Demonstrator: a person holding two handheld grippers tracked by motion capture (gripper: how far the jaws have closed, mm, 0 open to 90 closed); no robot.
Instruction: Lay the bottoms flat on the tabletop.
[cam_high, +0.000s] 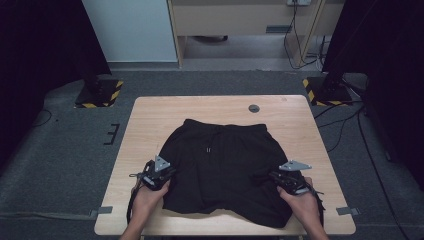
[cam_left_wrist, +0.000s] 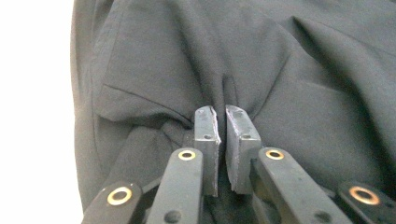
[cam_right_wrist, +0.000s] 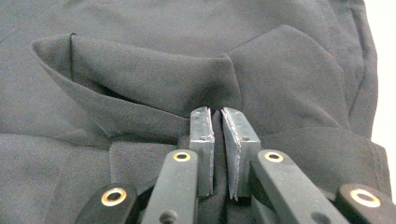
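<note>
Forearms and hands enter from the bottom edge of the high view, each bearing a gripper

- Left gripper (cam_high: 161, 176): lower left of centre in the high view, at the left edge of the black shorts (cam_high: 222, 167). In the left gripper view its claw (cam_left_wrist: 221, 122) is pinched narrow on a gathered fold of the dark fabric, which puckers upward from between the pads; cloth spreads across the upper and right parts of that frame, with a bright blown-out surface along the left side
- Right gripper (cam_high: 287, 181): lower right of centre in the high view, at the right edge of the shorts. In the right gripper view its claw (cam_right_wrist: 217, 122) is likewise closed narrow on a ridge of the shorts (cam_right_wrist: 140, 79); a raised, pocket-like fold stands to the upper left of the pads
- Black shorts: laid flat mid-table, waistband toward the top of the frame, drawstring at centre, hems toward the bottom edge
- Wooden table (cam_high: 150, 120): light top, round grommet (cam_high: 254, 108) near its far edge, above the waistband
</note>
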